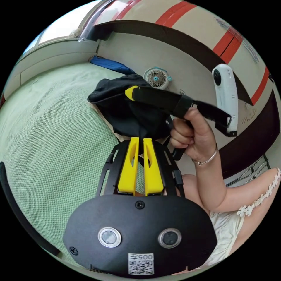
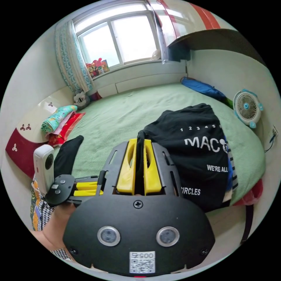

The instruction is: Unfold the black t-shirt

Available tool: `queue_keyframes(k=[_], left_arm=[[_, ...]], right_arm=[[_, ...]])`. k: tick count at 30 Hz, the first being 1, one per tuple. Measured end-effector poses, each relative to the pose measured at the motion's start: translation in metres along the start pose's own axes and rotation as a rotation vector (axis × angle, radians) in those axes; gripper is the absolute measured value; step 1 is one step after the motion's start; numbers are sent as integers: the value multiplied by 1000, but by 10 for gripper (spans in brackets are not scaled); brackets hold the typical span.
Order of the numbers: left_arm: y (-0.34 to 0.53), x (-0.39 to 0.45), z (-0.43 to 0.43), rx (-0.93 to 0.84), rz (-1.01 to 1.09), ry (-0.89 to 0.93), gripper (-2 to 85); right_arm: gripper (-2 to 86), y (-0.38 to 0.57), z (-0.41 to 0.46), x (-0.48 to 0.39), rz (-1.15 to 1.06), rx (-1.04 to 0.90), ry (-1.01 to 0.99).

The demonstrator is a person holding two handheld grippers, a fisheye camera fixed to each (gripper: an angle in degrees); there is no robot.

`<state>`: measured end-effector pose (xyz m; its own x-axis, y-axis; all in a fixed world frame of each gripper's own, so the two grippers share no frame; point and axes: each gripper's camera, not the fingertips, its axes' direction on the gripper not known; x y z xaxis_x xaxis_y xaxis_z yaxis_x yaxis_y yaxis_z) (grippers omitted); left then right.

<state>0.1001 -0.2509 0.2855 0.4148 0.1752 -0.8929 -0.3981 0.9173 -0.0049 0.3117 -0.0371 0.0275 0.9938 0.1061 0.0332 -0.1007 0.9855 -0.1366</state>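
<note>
Left tool (image 1: 140, 142): your jaws pinch the black t-shirt (image 1: 128, 111).
Right tool (image 2: 140, 143): narrow, clamped on a fold of cloth.
Shirt: hanging ahead, between both tools, above the bed (image 2: 123, 114).
Handling: soft, light; grip hems.

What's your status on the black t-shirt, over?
Left gripper and right gripper both shut on black printed cotton t-shirt. Shirt bunched, lifted over green mesh bed mat. Nothing in the way.
</note>
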Motion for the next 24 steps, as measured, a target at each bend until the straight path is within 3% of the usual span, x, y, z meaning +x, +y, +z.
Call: queue_keyframes(k=[14, 24], left_arm=[[58, -60, -134, 136, -225, -131, 41], [139, -96, -257, 91, -435, -501, 46]], right_arm=[[37, -56, 85, -52, -2, -156, -194], [40, -67, 159, -164, -214, -345, -514]])
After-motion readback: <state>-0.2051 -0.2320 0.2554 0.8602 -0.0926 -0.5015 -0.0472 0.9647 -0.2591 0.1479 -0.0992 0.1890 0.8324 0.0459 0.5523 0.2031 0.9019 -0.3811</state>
